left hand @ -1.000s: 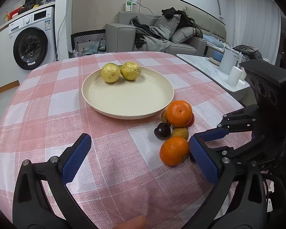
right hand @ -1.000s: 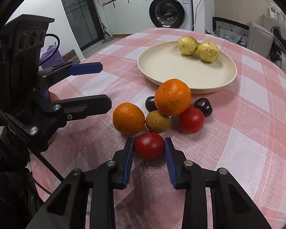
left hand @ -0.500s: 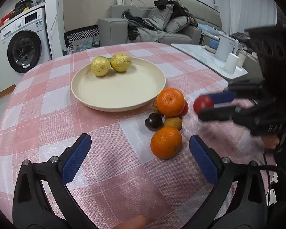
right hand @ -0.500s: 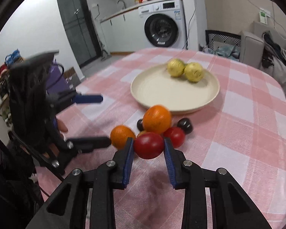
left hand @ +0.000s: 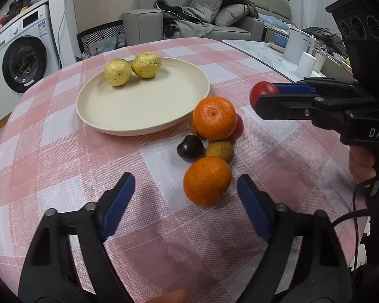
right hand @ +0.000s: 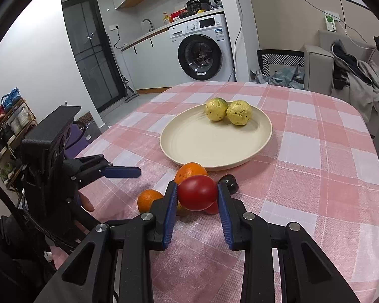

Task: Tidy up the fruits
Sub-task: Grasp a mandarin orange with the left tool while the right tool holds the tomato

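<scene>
My right gripper [right hand: 197, 194] is shut on a red tomato [right hand: 197, 192] and holds it in the air above the fruit pile; it also shows in the left wrist view [left hand: 264, 96]. A cream plate [left hand: 108, 116] holds two yellow fruits [left hand: 117, 72] at its far side. Beside the plate lie two oranges [left hand: 214, 118], a dark plum [left hand: 190, 148], a small brown fruit [left hand: 219, 151] and another red tomato [left hand: 238, 129]. My left gripper [left hand: 187, 197] is open and empty, low over the cloth, just before the near orange [left hand: 207, 180].
The round table has a pink checked cloth [left hand: 63, 151]. A sofa [left hand: 189, 22] and a marble side table with white cups [left hand: 305, 61] stand behind. A washing machine [right hand: 202, 50] is at the far side.
My right gripper lifted the red tomato off the cloth and raised it above the pile. My left gripper moved a little closer to the near orange.
</scene>
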A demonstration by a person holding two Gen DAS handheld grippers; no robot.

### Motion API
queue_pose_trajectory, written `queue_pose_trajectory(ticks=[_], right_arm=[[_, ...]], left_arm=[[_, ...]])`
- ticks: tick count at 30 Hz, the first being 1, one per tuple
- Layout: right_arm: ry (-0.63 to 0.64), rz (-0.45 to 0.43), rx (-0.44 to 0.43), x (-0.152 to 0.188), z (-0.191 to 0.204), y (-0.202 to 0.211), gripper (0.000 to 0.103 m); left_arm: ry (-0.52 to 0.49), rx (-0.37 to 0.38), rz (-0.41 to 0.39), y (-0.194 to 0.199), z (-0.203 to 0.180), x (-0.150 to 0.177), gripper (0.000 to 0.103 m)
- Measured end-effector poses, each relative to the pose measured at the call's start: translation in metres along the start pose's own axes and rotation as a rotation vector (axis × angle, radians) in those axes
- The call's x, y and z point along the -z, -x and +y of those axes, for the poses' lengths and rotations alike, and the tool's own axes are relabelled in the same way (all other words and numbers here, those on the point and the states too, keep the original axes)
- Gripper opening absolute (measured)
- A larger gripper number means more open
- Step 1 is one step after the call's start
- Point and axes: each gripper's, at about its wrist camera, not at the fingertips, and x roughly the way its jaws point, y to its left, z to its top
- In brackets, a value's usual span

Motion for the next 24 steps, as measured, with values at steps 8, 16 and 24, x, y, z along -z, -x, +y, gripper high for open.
queue_pose_trajectory(ticks=[8, 16, 24], right_arm=[[-0.001, -0.005, -0.006, 0.0021, 0.0005, -0.0003, 0.032], [-0.005, -0.01, -0.006, 0.0032, 0.0004, 0.002, 0.032], [-0.012, -0.02, -0.001, 0.0012, -0.0029, 0.0037, 0.032]], left_arm=[[0.007, 0.038, 0.006, -0.0011, -0.0007, -0.0007, 0.066], [-0.013, 0.077, 0.009, -0.001, -0.0069, 0.001, 0.035], [0.005, 0.091, -0.012, 0.004, -0.0027, 0.0011, 0.034]])
